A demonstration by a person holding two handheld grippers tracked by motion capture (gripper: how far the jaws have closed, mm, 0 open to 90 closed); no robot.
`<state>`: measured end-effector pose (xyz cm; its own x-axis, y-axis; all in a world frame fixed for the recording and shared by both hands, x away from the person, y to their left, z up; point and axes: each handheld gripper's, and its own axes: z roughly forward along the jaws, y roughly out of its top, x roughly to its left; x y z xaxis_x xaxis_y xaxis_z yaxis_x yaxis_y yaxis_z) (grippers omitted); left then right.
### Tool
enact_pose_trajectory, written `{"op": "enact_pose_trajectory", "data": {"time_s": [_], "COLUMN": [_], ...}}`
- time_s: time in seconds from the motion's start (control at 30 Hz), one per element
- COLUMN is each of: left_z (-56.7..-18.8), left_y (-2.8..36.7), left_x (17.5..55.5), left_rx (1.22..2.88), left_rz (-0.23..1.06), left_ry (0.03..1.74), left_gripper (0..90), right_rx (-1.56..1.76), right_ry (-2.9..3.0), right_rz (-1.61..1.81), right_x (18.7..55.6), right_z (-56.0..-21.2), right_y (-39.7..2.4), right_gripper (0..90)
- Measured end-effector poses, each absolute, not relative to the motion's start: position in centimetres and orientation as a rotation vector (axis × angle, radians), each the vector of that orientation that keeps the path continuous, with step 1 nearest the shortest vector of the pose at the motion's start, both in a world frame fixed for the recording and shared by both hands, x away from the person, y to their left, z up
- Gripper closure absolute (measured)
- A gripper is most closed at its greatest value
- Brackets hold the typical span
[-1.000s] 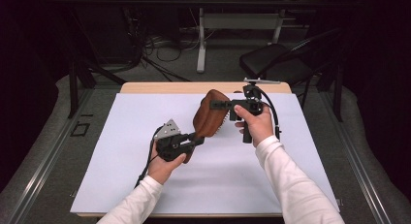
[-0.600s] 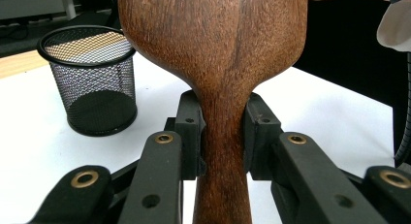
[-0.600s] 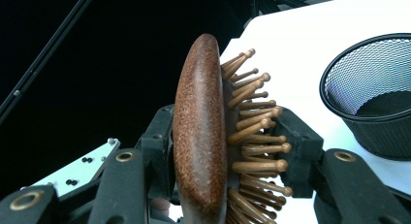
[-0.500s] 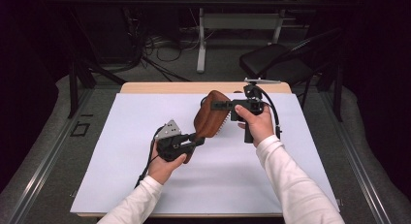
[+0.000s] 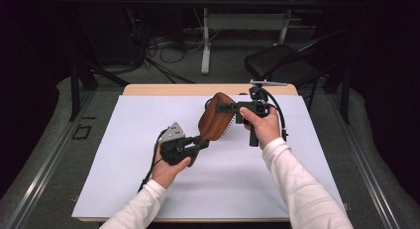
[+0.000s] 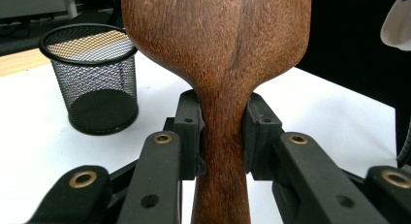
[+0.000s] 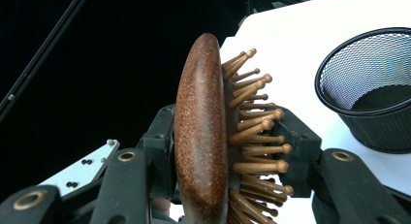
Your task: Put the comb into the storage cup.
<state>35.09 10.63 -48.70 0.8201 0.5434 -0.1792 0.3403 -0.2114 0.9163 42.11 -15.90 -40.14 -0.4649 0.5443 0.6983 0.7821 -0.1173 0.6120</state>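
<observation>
Left tongs (image 6: 220,136) clenched on brush (image 5: 214,119) handle; right tongs (image 7: 228,151) clamp head, pad on bristles. Keep one grip firm while aiming at cup (image 6: 92,78).

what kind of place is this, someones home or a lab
Most likely a lab or recording studio, not a home: a white-covered table set against dark surroundings, loose cables on the floor behind it, and a person working a wooden hairbrush with two handheld grippers.

A: High view: fixed above, facing forward and down on the desk (image 5: 124,189), far off.
B: Claw views: riding low, very close; both share the wooden hairbrush (image 6: 218,64) and mesh cup (image 6: 94,78).
</observation>
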Motion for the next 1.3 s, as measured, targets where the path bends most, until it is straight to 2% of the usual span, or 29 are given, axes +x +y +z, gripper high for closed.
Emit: {"op": "enact_pose_trajectory", "data": {"time_s": [0.8, 1.3], "left_z": [-48.78, -48.89], "left_y": [10.88, 11.17], "left_x": [35.22, 35.51], "left_rx": [1.795, 1.759], "left_rz": [0.216, 0.208], "left_ry": [0.712, 0.748], "left_gripper": [68.9, 53.0], "right_rx": [-1.523, -1.56], "right_ry": [-1.883, -1.855], "right_rz": [-1.636, -1.649], "right_x": [42.04, 42.28], "right_z": [-40.32, -40.73], "right_y": [-15.75, -16.26], "right_gripper": [51.2, 51.3]}}
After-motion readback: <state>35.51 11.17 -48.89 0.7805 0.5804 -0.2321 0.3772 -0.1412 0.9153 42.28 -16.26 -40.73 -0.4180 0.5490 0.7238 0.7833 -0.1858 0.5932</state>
